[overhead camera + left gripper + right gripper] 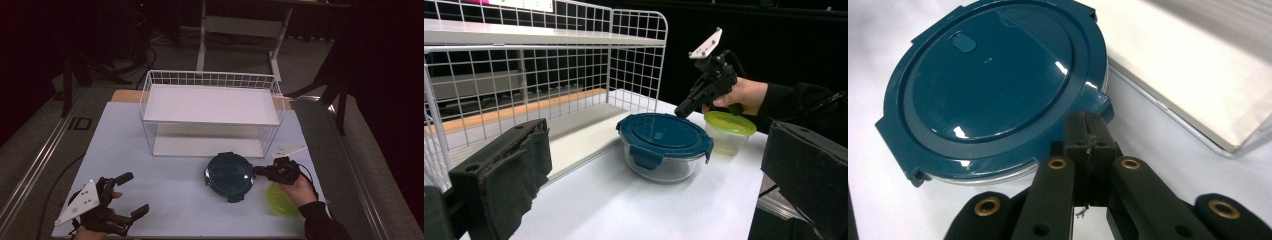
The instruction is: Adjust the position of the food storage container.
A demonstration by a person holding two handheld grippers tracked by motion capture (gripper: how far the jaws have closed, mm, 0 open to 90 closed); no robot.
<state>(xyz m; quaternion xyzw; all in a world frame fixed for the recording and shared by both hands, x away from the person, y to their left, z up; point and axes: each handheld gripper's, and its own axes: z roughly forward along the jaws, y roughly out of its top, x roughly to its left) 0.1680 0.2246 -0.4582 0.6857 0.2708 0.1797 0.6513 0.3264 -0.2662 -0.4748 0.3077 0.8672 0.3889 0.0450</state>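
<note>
A round glass container with a dark teal clip lid [229,176] [663,136] [993,80] stands on the white table in front of the wire rack. My right gripper [260,171] [683,110] [1089,131] is shut with nothing between its jaws, its tip right at the lid's right-hand clip tab [1100,102]. A small container with a yellow-green lid [281,201] [729,124] sits under the right hand. My left gripper [136,193] rests at the table's front left, jaws wide open and empty, pads [511,170] far apart and facing the teal container.
A white wire rack [210,80] [636,50] with an upper shelf and a white base [1198,65] stands at the back middle. The white table top [165,170] stretches between the two grippers. A desk frame and cables stand on the floor behind.
</note>
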